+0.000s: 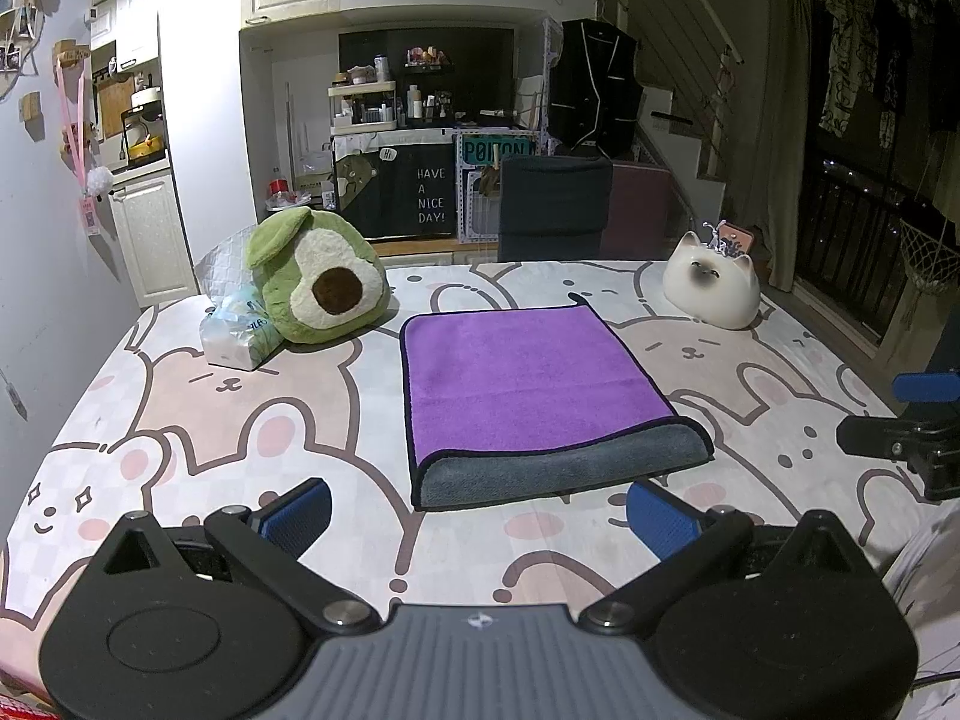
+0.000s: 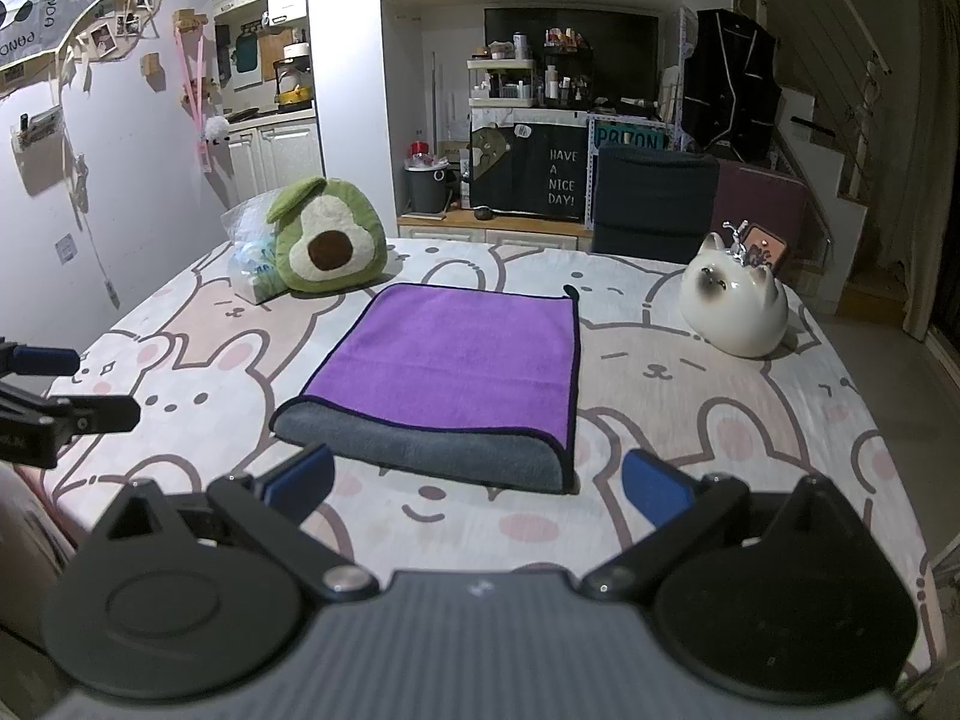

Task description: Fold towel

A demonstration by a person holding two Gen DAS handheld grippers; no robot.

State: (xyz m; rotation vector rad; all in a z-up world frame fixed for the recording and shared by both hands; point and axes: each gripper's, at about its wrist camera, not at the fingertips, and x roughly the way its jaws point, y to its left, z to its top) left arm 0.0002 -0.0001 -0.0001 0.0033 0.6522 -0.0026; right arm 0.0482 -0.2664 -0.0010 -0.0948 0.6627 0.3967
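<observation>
Both of our tools sit closest to the lens: the left hand-held gripper (image 1: pixel 478 516) and the right hand-held gripper (image 2: pixel 478 489) each hover with blue pads spread wide and nothing between them, probably so either can take a towel edge. Just beyond them the towel (image 1: pixel 528 384) lies flat on the table (image 1: pixel 240 420), already doubled once, purple face up and its grey folded edge toward us, which puts that fold within easy reach. We judge another fold remains. An avocado plush (image 1: pixel 318 276) and cat figurine (image 1: pixel 711 294) stand well apart at the far side, leaving room.
</observation>
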